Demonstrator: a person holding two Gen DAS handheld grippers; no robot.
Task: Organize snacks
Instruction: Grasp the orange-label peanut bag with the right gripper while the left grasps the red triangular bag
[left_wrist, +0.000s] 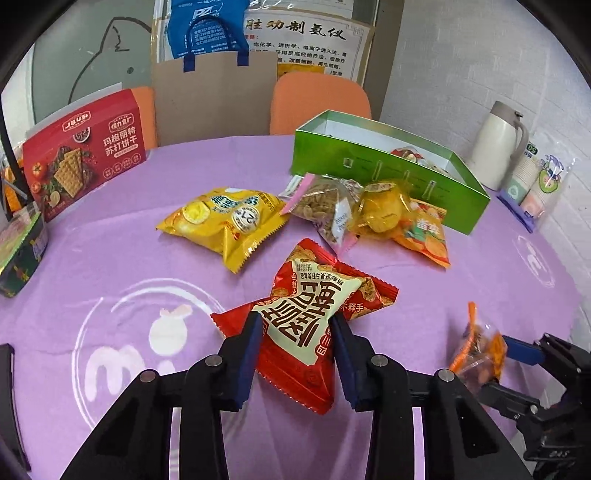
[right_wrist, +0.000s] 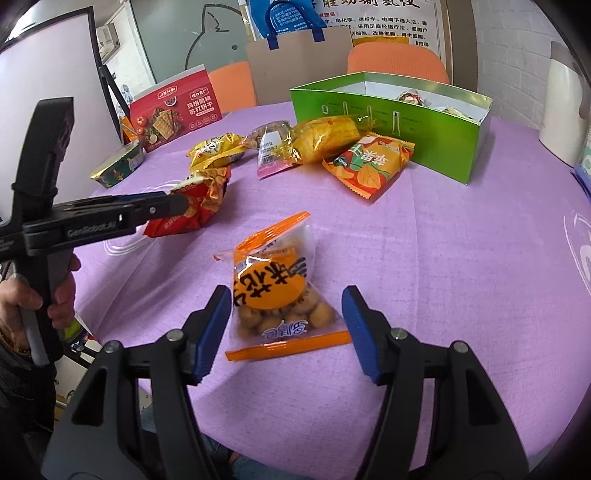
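A red snack bag lies on the purple tablecloth, and my left gripper is shut on it, both blue pads pressing its sides. The right wrist view shows that same bag crumpled at the left gripper's tips. A clear bag of round snacks with orange trim sits between the fingers of my right gripper, which is open; there is a gap on the right side. The open green box stands at the back right with a few packets inside.
In front of the box lie a yellow chip bag, a clear nut bag, a yellow wrapped pastry and an orange bag. A red cracker box and a green tin stand left; a thermos and cups right.
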